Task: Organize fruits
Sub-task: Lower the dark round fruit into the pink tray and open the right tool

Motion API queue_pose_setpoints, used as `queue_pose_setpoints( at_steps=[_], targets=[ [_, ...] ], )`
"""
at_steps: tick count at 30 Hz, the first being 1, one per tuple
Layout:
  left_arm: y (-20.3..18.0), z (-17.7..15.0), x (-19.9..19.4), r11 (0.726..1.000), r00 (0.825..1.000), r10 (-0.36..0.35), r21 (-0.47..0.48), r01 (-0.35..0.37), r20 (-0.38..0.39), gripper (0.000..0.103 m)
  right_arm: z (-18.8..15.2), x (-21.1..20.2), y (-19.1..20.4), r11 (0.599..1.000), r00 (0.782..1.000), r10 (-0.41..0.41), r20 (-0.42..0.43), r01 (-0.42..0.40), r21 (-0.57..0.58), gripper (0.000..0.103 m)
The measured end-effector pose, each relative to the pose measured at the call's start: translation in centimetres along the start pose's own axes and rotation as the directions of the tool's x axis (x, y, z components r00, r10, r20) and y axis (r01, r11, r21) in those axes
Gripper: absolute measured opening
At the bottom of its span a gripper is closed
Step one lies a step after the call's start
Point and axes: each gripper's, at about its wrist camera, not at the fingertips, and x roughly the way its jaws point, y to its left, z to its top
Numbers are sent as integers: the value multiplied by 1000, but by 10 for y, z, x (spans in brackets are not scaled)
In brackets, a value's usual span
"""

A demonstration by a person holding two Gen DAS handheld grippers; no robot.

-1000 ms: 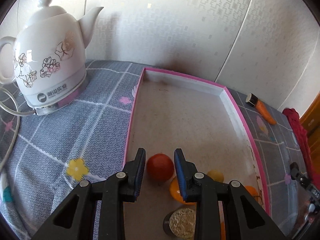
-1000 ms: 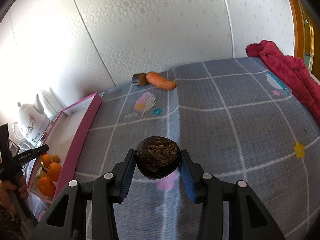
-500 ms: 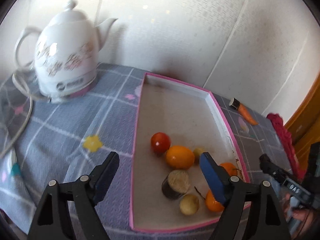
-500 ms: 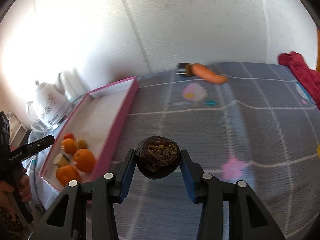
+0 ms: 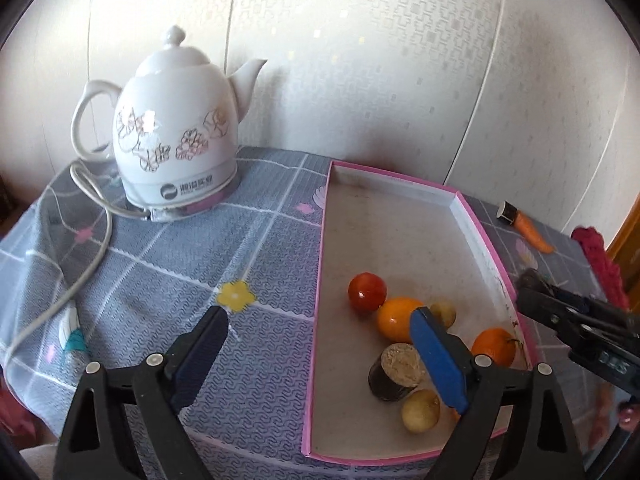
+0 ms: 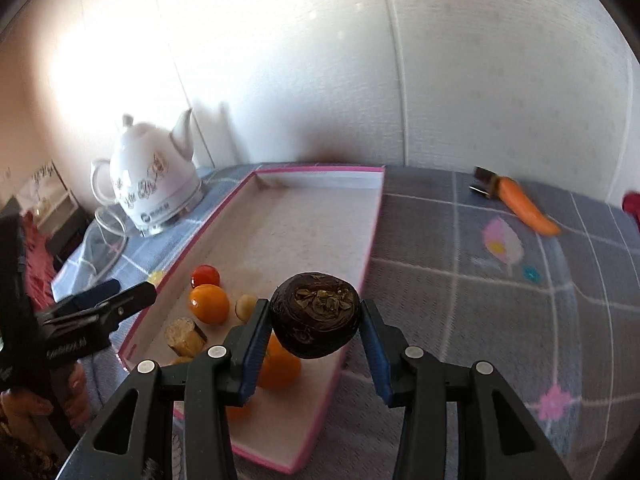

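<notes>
A pink-rimmed tray (image 5: 492,248) (image 6: 372,236) lies on the grey tablecloth. In it lie a red tomato (image 5: 367,292) (image 6: 205,276), an orange (image 5: 400,319) (image 6: 209,303), another orange (image 5: 493,346), small yellow fruits (image 5: 421,410) and a dark cut piece (image 5: 394,370) (image 6: 185,336). My left gripper (image 5: 320,360) is open and empty, above the tray's left rim near the front. My right gripper (image 6: 316,344) is shut on a dark brown round fruit (image 6: 316,320), held above the tray's right front part.
A white flowered kettle (image 5: 176,152) (image 6: 154,188) with its cord (image 5: 92,248) stands left of the tray by the wall. A carrot (image 5: 530,228) (image 6: 524,204) and a small dark object (image 6: 484,180) lie right of the tray. A red cloth (image 5: 596,256) is at the far right.
My left gripper opened, let go of the tomato and drew back from the tray. My right gripper carried the dark fruit leftward over the tray.
</notes>
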Motion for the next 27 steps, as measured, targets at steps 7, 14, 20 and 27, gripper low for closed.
queue_pose_setpoints(
  at_steps=[7,14,20,27],
  targets=[
    [-2,-1,-3,1000,1000,0,2,0,13,96,9,24,16,998,999,-20,-35,18,-56,45],
    [-1,-1,-4,1000,1000,-19,-10,19,15,96,15,46,16,995,994,-72,-81,66,-75,45],
    [-3,-1,-3,1000,1000,-19,2,19,14,96,19,58,11,995,991,-85,-101,78,-70,45],
    [-9,-3,-3,1000,1000,-23,20,22,20,97,26,69,11,993,989,-98,-107,90,-74,45]
  ],
)
